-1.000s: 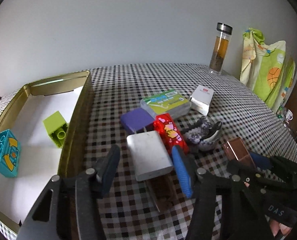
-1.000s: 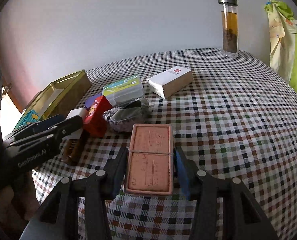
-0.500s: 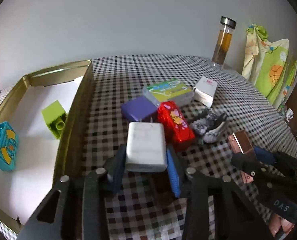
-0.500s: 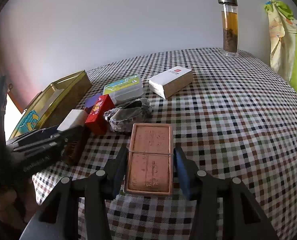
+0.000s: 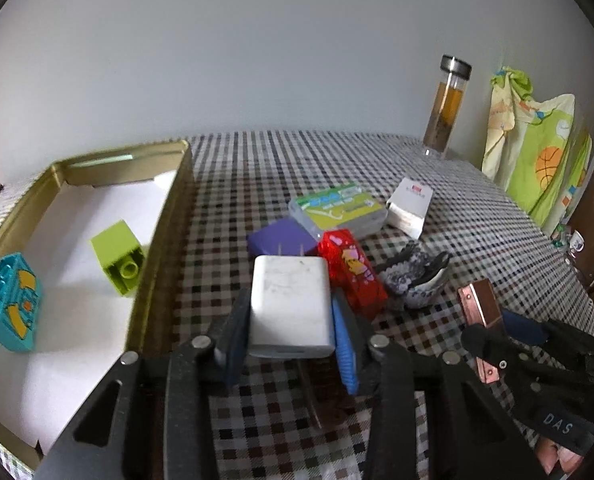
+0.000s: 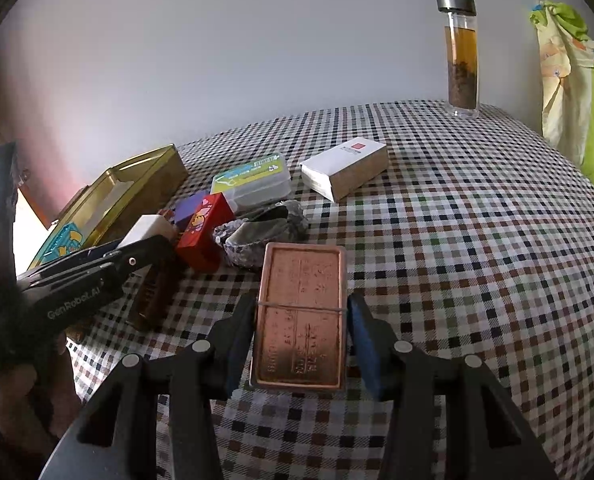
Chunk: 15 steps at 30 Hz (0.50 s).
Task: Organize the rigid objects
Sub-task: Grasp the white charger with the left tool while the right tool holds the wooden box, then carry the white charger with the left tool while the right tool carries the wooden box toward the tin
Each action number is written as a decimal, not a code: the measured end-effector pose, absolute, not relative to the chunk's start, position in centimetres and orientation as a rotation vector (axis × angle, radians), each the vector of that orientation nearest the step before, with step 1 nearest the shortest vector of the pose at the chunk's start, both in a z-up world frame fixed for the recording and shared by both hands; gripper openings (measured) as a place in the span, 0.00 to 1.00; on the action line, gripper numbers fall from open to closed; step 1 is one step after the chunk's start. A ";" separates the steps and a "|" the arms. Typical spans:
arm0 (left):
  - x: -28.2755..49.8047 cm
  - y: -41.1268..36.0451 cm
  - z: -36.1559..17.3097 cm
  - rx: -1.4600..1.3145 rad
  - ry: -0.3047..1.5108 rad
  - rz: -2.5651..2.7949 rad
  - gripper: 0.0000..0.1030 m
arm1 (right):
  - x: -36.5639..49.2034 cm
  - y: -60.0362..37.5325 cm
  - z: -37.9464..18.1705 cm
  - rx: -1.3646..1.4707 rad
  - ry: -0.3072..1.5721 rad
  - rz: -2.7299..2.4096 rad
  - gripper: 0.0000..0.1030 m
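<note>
My left gripper (image 5: 291, 320) is shut on a white plug-in charger (image 5: 287, 288), both pads flat against its sides and its prongs pointing away. Just behind it lie a purple block (image 5: 277, 238) and a red printed box (image 5: 351, 268). To the left a gold tin tray (image 5: 169, 208) holds a lime green brick (image 5: 119, 258) and a teal brick (image 5: 9, 304). My right gripper (image 6: 301, 312) is shut on a copper-coloured flat box (image 6: 303, 280) with a rubber band around it, held just over the checked cloth.
A clear case with a green label (image 5: 337, 208), a white carton (image 5: 411, 206) and a grey patterned shoe-like item (image 5: 415, 276) lie mid-table. A brown object (image 6: 153, 292) lies under the charger. A tea bottle (image 5: 447, 108) stands at the back, with a cloth (image 5: 537, 152) hanging to the right.
The left jaws have gone from wide apart to shut on the white charger, and it now sits squarely between them. The right gripper and copper box have not moved.
</note>
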State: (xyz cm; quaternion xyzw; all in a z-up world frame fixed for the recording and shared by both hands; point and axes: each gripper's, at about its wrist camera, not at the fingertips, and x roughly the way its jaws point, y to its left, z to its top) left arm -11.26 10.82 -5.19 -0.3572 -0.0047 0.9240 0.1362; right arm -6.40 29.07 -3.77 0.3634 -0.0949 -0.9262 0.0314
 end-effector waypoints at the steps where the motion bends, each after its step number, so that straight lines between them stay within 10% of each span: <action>1: -11.0 10.6 -5.0 -1.017 -0.010 2.685 0.36 | -6.3 29.0 -3.6 1.100 -0.291 -2.851 0.48; 15: -9.0 10.7 -3.4 -0.813 0.056 2.783 0.36 | -4.8 28.7 -2.6 0.921 -0.270 -2.880 0.48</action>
